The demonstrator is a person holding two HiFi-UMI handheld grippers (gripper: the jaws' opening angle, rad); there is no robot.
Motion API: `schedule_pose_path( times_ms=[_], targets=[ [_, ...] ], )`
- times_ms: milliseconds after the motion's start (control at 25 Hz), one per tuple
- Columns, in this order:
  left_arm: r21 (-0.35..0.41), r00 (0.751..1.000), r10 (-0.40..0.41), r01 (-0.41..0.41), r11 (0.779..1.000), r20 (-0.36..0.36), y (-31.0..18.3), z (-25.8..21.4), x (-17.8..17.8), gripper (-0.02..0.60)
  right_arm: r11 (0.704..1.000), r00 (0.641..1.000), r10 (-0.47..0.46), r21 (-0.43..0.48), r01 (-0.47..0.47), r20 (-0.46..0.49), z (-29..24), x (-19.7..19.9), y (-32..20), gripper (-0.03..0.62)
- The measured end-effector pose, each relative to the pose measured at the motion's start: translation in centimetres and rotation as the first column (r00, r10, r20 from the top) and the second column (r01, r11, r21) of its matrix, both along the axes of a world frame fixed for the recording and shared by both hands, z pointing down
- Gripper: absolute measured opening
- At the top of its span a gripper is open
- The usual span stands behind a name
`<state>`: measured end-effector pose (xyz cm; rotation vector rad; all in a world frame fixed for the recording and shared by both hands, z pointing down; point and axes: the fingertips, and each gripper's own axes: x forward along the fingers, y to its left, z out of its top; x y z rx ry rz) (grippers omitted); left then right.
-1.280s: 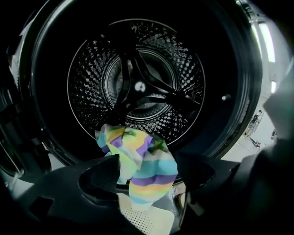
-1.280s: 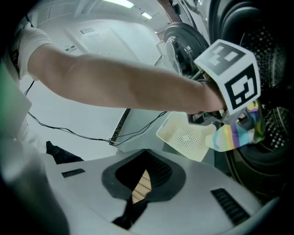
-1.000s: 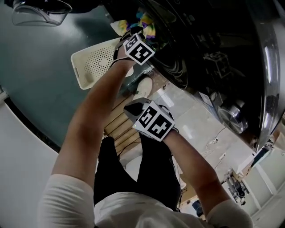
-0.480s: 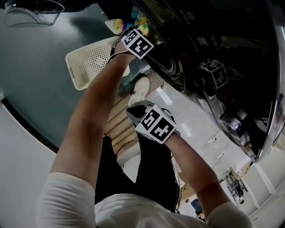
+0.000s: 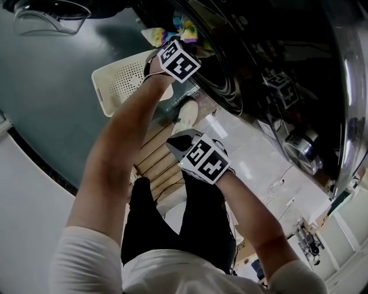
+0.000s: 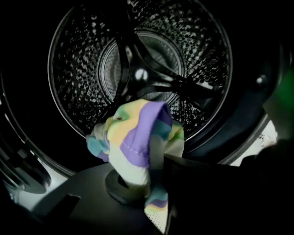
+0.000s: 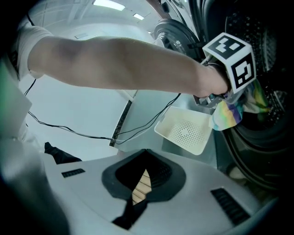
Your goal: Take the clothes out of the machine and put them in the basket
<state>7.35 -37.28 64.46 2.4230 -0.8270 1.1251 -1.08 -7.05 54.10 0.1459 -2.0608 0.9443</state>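
A pastel cloth (image 6: 138,137) in purple, yellow and teal hangs at the mouth of the washing machine's steel drum (image 6: 138,59). My left gripper (image 6: 154,183) is closing on it, and the jaws pinch its lower folds. In the head view the same cloth (image 5: 187,27) shows beyond the left gripper (image 5: 183,41). From the right gripper view, a flap of the cloth (image 7: 227,114) dangles under the left hand. A cream perforated basket (image 5: 123,80) (image 7: 183,131) sits on the floor beside the machine. My right gripper (image 7: 138,197) (image 5: 179,142) hovers lower, shut and holding nothing.
The machine's dark front and door ring (image 5: 230,86) fill the right side. A clear plastic container (image 5: 52,14) lies at the top left. Cables (image 7: 69,131) trail over the floor. A wooden slatted platform (image 5: 152,158) and the person's shoe (image 5: 185,112) lie below my hands.
The left hand shifted a little left at the drum mouth, then came back, with the cloth staying at its tips. The right hand has hardly moved.
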Motion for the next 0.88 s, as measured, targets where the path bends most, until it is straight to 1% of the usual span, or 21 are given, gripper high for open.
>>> schedule_pose_path(
  times_ms=[120,360,480,640,760,880],
  targets=[
    [0.035,1.000,0.019,-0.018,0.999,-0.019,0.5,-2.7,-0.8,0.067,1.000,1.000,0.002,0.014,-0.002,-0.007,-0.4,-0.6,0.1,0.003],
    [0.073,0.997,0.022,-0.017,0.997,-0.072,1.6,-8.1,-3.7,0.067,0.999,1.000,0.025,0.037,-0.025,0.009,-1.6,-2.4,1.0,0.003],
    [0.088,0.994,0.045,-0.036,0.995,-0.102,3.2,-10.9,-5.3,0.067,0.998,0.999,0.042,0.048,-0.043,0.018,-1.8,-3.4,1.5,0.003],
    [0.111,0.983,0.057,-0.038,0.993,-0.177,6.2,-15.8,-7.3,0.069,0.997,0.998,0.062,0.049,-0.064,0.032,-2.4,-4.7,2.6,0.003],
    [0.133,0.975,0.066,-0.038,0.990,-0.211,8.2,-18.9,-9.1,0.069,0.997,0.998,0.052,0.047,-0.054,0.042,-3.1,-5.7,3.6,0.003],
    [0.153,0.971,0.063,-0.027,0.988,-0.230,9.7,-21.5,-11.6,0.069,0.997,0.998,0.043,0.059,-0.046,0.053,-3.3,-7.0,4.7,0.003]
  ],
)
